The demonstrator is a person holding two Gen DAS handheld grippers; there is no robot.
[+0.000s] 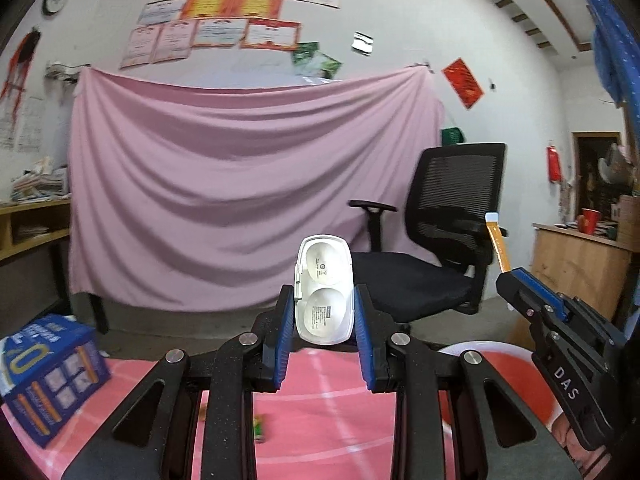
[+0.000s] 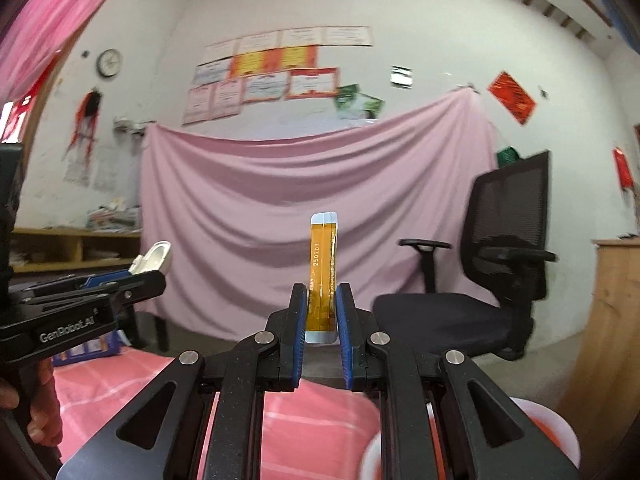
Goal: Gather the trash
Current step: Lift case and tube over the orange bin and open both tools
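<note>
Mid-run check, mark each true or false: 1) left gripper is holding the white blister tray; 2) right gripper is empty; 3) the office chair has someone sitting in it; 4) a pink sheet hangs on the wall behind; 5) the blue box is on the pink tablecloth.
1) True. The left gripper is shut on the white blister tray.
2) False. The right gripper is shut on an orange sachet.
3) False. The office chair is unoccupied.
4) True. The pink sheet hangs on the wall.
5) True. The blue box sits on the pink tablecloth.
</note>
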